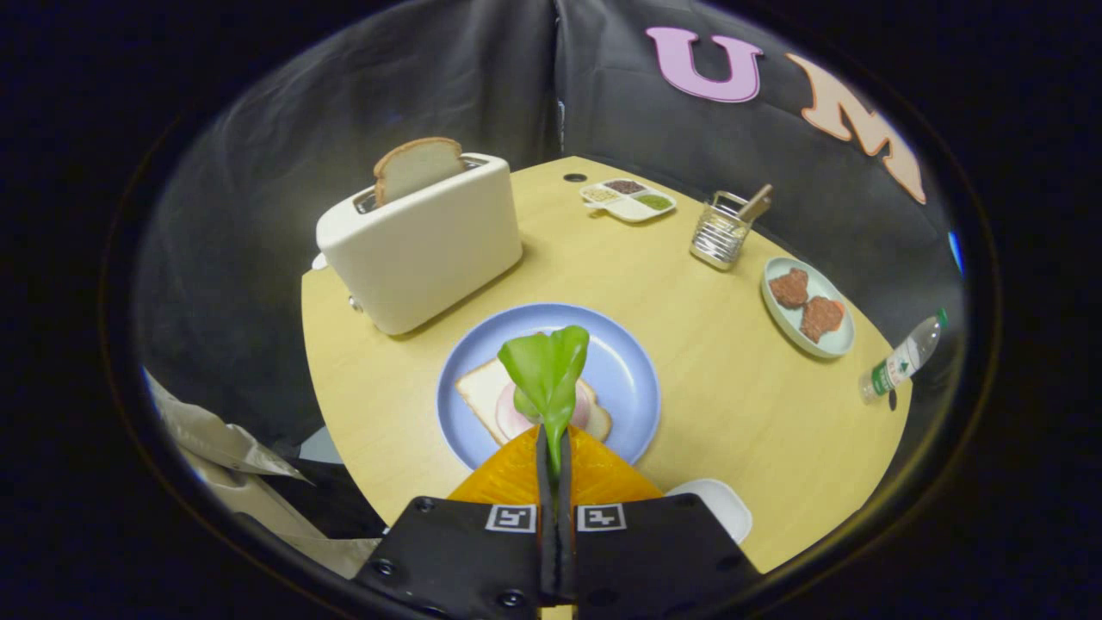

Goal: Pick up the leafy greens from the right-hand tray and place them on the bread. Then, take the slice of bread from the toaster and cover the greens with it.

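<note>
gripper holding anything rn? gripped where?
Yes. The gripper is shut on the leafy greens, both orange fingers pinching the stem end; the leaf blade sticks out ahead, above the bread on the blue plate.

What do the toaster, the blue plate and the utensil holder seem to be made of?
Toaster: probably matte cream plastic or painted metal, with soft, dull highlights. Blue plate: likely glazed ceramic or melamine, smooth and even. Utensil holder: shiny ribbed metal, with bright reflections. Gripper pinches the greens.

The tongs [555, 443] pinch the leafy greens [546, 366] above the bread [482, 392] on the blue plate [624, 366].
</note>
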A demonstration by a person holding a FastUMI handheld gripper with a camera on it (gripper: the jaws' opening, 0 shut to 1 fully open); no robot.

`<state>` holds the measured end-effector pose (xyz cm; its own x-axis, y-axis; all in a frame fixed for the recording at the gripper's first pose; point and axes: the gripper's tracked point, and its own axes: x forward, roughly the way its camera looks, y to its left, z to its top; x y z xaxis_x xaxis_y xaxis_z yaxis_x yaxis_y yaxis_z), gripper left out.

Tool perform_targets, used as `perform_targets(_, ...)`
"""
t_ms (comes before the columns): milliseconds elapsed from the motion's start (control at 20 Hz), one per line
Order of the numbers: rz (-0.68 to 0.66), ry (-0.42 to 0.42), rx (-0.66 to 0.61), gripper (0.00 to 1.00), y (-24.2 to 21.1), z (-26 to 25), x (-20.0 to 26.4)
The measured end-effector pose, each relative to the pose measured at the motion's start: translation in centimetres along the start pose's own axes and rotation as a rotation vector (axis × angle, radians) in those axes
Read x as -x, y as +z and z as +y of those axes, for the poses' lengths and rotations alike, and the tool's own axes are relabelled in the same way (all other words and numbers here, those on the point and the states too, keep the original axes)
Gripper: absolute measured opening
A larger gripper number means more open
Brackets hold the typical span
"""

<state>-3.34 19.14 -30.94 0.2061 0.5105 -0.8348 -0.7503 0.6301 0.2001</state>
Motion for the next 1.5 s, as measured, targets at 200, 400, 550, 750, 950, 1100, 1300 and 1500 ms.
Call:
perform_targets(200,0.000,0.022,0.020,0.04,0.8,1.7,-1.1)
perform_targets(400,0.012,0.048,0.037,0.08,1.4,2.9,-2.4)
perform_targets(550,0.027,0.055,0.046,0.08,1.6,3.4,-3.5)
perform_targets(750,0.047,0.057,0.055,0.08,1.7,3.5,-5.2)
perform_targets(950,0.050,0.051,0.056,0.20,2.2,3.3,-6.3)
perform_targets(1100,0.055,0.045,0.061,0.25,2.4,3.2,-6.6)
perform_targets(1300,0.046,0.043,0.065,0.39,2.7,3.2,-6.7)
perform_targets(1500,0.038,0.038,0.055,0.68,2.8,2.9,-6.7)
